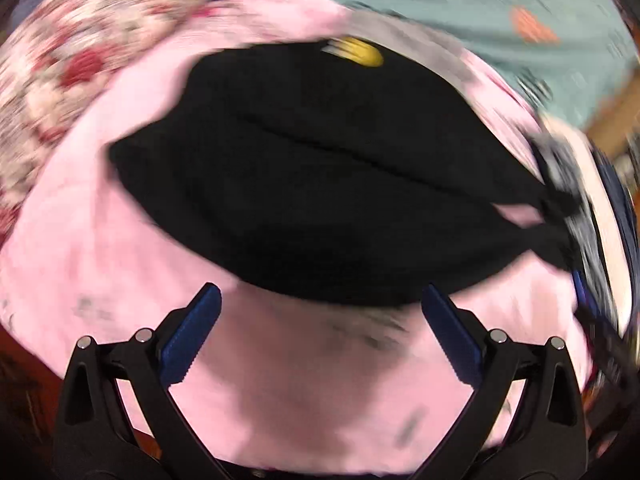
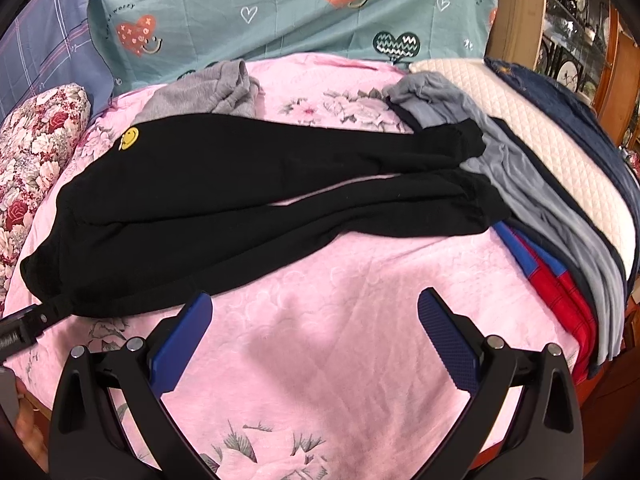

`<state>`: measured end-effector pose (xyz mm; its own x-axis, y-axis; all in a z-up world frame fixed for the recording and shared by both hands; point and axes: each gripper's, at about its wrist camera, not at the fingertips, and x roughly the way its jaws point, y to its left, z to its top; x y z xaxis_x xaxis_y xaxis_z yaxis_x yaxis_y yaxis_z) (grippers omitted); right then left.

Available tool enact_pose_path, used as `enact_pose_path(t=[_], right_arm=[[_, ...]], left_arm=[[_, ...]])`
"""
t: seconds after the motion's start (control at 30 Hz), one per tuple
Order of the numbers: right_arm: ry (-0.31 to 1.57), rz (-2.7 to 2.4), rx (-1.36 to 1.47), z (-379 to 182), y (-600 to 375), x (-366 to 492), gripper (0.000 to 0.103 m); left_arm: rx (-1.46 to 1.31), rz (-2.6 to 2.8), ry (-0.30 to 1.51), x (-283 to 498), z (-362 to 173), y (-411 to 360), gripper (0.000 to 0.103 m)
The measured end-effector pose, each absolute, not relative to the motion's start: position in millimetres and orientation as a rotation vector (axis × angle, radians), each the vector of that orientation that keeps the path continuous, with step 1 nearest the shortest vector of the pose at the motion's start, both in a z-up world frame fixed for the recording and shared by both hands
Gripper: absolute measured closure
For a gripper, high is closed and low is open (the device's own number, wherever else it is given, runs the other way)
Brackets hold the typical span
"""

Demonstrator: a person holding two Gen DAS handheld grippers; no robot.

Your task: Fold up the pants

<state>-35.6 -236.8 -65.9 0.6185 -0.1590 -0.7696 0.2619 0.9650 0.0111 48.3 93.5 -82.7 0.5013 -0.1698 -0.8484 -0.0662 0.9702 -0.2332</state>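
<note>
The pants (image 2: 248, 200) lie spread flat across the pink blanket (image 2: 340, 360), waistband to the left with a yellow smiley patch (image 2: 129, 137), both legs running right toward a stack of clothes (image 2: 560, 248). They look like soft, light knit: floppy, sure to sag and drag on the plush cover, so waistband corners or leg cuffs seem the sensible holds. The right gripper (image 2: 315, 334) hangs wide open over bare blanket, just short of the near leg, touching nothing. The left gripper (image 1: 321, 330) is spread just as wide and empty, near the pants' edge, though that view is blurred, so contact is hard to rule out.
</note>
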Motion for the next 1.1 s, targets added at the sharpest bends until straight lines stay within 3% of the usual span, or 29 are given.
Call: enact_pose_path(t=[0.27, 0.53, 0.57, 0.6, 0.63, 0.67, 0.9, 1.1], right_arm=[[0.889, -0.238, 0.151, -78.5, -249.5, -37.4, 0.001], [0.884, -0.317, 0.197, -79.9, -280.3, -46.2, 0.001], [0.882, -0.329, 0.198, -79.4, -283.8, -47.4, 0.001], [0.881, -0.340, 0.197, -78.6, -287.1, -48.4, 0.001], [0.880, -0.351, 0.195, -77.9, -289.0, -49.7, 0.001], [0.877, -0.365, 0.193, -76.9, -291.6, -50.8, 0.001], [0.848, -0.505, 0.167, -61.6, -325.0, -53.3, 0.001], [0.929, -0.490, 0.267, -50.6, -378.7, -32.8, 0.001]], left_arm=[[-0.534, 0.006, 1.101, 93.7, -106.7, 196.2, 0.002], [-0.720, 0.027, 1.131, 148.4, -144.3, 226.1, 0.004], [-0.710, 0.041, 1.121, 152.5, -144.2, 227.7, 0.015], [-0.701, 0.057, 1.111, 155.7, -144.4, 231.0, 0.053], [-0.700, 0.076, 1.116, 159.1, -145.6, 232.9, 0.079], [-0.725, 0.093, 1.123, 160.2, -150.3, 239.1, 0.094], [-0.806, 0.226, 0.901, 100.3, -141.7, 269.6, 0.095], [-0.668, 0.221, 0.924, 92.1, -144.1, 262.6, 0.094]])
